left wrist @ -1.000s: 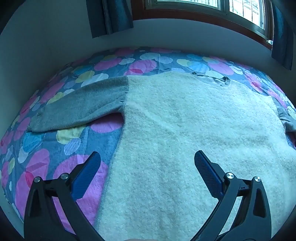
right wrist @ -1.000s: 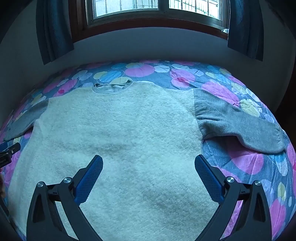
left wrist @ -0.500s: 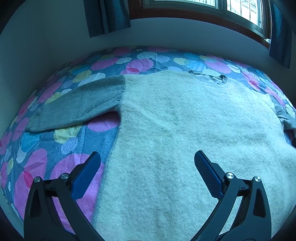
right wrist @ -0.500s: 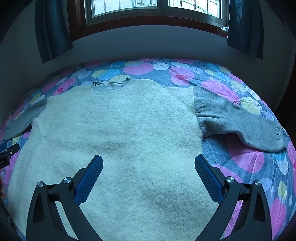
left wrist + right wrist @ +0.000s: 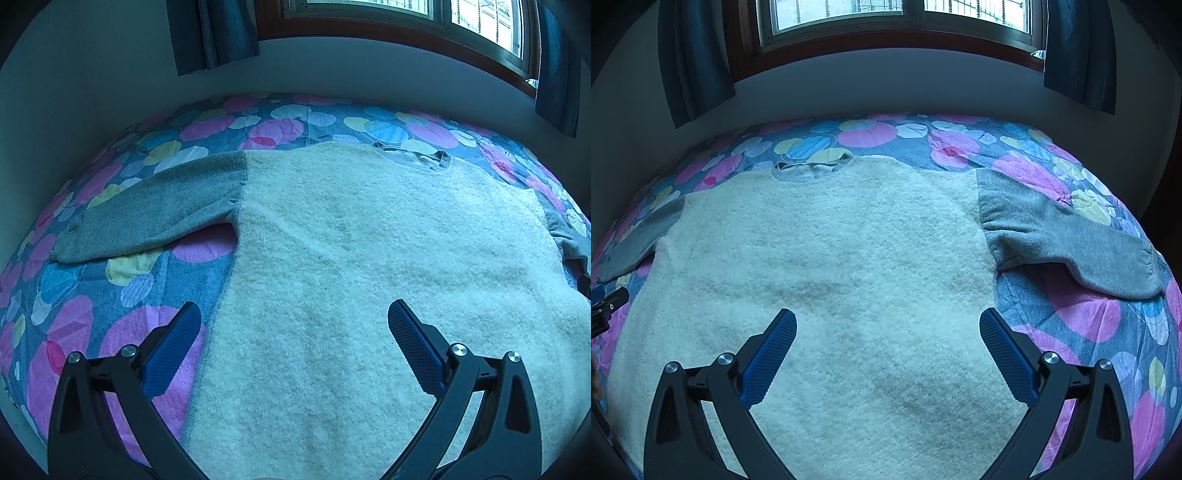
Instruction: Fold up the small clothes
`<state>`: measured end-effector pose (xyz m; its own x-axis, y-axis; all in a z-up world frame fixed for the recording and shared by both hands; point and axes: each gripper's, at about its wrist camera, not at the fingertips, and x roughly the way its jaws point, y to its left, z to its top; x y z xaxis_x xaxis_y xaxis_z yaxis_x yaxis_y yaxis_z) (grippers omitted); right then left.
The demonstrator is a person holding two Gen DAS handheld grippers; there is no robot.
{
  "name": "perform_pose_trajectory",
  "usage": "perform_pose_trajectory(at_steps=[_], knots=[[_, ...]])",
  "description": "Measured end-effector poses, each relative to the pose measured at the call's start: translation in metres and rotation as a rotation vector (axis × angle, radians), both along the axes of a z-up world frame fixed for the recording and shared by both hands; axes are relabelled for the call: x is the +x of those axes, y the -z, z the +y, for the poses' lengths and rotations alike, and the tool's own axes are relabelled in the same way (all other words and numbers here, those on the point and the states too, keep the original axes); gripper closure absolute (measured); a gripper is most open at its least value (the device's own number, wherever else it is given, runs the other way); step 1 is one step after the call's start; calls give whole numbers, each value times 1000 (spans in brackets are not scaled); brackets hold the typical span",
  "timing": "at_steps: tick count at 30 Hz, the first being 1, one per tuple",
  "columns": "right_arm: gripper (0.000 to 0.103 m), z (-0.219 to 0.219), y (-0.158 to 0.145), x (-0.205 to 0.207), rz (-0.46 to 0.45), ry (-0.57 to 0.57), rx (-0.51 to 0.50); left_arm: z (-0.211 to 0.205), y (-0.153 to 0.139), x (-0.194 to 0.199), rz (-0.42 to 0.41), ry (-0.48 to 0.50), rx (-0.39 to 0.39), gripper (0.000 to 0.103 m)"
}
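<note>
A small sweater with a fluffy white body (image 5: 369,258) and grey sleeves lies flat on the bed, neck toward the window. Its left sleeve (image 5: 147,218) stretches out to the left in the left wrist view. Its right sleeve (image 5: 1063,236) stretches out to the right in the right wrist view, where the white body (image 5: 831,258) fills the middle. My left gripper (image 5: 294,332) is open and empty above the body's left edge. My right gripper (image 5: 887,332) is open and empty above the body's right half. The left gripper's tip (image 5: 605,302) shows at the right wrist view's left edge.
The bed has a blue cover with pink, yellow and white circles (image 5: 110,321). A wall with a window (image 5: 897,18) and dark curtains (image 5: 694,62) stands behind the bed. The bed's left edge (image 5: 14,398) is near my left gripper.
Both grippers have drawn back slightly, so the sweater sits a little farther away in each view. Both stay open and empty. The sweater has not moved.
</note>
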<state>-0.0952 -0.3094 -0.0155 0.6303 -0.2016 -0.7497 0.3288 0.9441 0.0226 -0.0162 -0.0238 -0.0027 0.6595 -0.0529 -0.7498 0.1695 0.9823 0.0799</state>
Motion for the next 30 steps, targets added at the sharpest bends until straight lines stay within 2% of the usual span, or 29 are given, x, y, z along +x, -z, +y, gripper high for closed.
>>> perform_pose_trajectory(at_steps=[30], knots=[[4, 2, 1, 0, 4, 2, 21, -3, 0, -1, 8, 16, -19, 2]])
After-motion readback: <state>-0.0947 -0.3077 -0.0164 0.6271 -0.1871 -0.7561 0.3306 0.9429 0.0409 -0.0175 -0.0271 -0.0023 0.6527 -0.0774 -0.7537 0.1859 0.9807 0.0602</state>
